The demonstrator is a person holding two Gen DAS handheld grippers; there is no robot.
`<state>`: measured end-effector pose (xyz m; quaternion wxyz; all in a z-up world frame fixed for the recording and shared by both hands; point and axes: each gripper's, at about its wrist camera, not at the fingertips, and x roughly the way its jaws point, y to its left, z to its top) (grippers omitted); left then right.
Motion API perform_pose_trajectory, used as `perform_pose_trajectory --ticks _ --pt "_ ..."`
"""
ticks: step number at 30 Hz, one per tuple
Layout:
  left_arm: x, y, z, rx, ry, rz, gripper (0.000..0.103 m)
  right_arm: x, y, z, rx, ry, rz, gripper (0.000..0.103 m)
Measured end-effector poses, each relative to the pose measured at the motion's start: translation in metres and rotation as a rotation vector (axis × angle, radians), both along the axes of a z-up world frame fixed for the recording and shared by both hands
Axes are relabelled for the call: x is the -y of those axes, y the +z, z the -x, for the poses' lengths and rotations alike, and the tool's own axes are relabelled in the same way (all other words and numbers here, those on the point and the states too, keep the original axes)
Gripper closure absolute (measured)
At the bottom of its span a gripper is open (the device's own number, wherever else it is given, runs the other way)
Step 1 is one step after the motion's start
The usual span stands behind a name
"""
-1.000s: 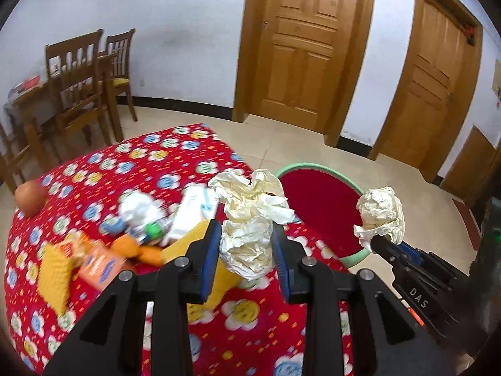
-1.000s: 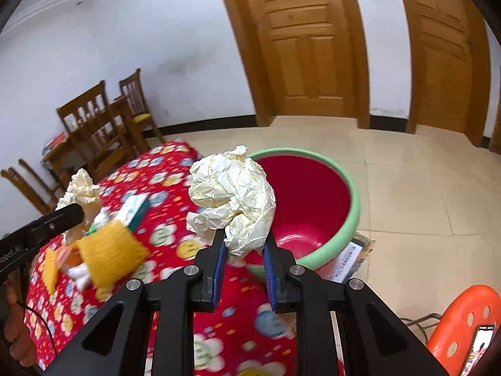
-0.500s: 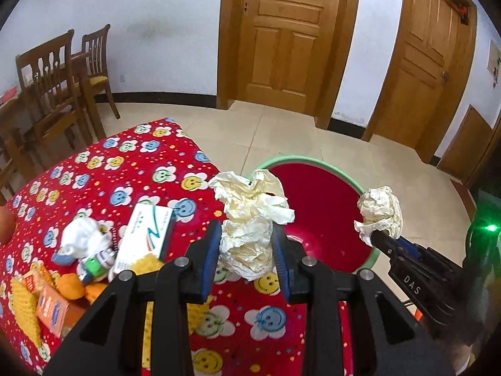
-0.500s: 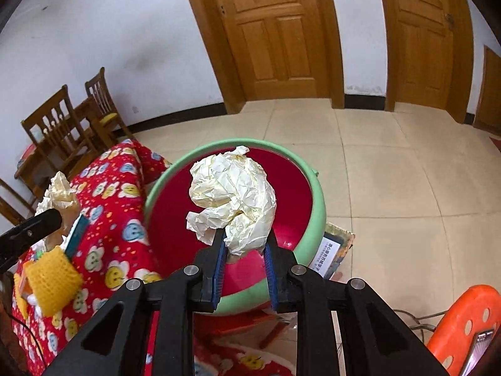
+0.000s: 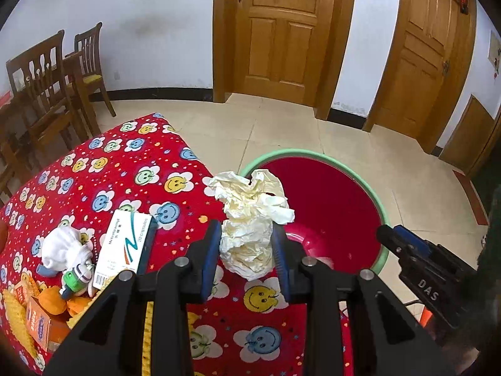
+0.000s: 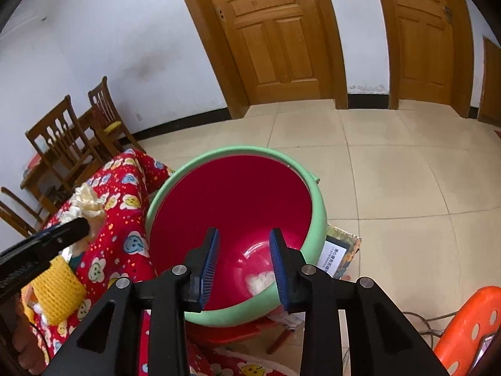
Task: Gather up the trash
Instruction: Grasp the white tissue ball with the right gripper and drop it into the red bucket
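The right gripper (image 6: 244,261) has let go: its jaws are opening, empty, and its crumpled paper ball (image 6: 261,280) now lies below in the smooth red basin (image 6: 231,194). The left gripper (image 5: 247,257) still clamps a wrinkled cream paper wad (image 5: 249,219) beside the basin's rim.

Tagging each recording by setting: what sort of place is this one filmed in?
Most likely a room in a home. It has two panelled wooden doors, a tiled floor, wooden dining chairs against a plain white wall, and a table under a red smiley-flower cloth beside a red basin.
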<state>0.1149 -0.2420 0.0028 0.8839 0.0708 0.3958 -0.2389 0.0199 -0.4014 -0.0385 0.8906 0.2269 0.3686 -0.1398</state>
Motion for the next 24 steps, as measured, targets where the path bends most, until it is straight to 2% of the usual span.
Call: perform_pose_trajectory --ticks 3,9,14,19,21,24 --pt "0.006 -0.002 0.0 0.0 -0.009 -0.007 0.071 0.004 0.004 0.008 0.017 -0.023 0.001 0.057" --pt "0.022 -0.006 0.001 0.003 -0.051 -0.017 0.071 0.009 0.004 0.022 0.026 -0.062 -0.023 0.056" --pt "0.039 -0.014 0.0 -0.001 -0.082 -0.039 0.07 0.014 0.0 0.034 0.019 -0.098 -0.051 0.05" --pt "0.047 -0.017 -0.001 0.005 -0.074 -0.065 0.046 0.019 -0.003 0.042 0.009 -0.12 -0.064 0.05" --pt "0.047 -0.016 0.0 0.011 -0.063 -0.069 0.04 0.021 -0.003 0.045 0.007 -0.125 -0.067 0.05" --pt "0.044 -0.015 0.002 0.009 -0.057 -0.07 0.039 0.019 -0.003 0.047 0.007 -0.125 -0.074 0.049"
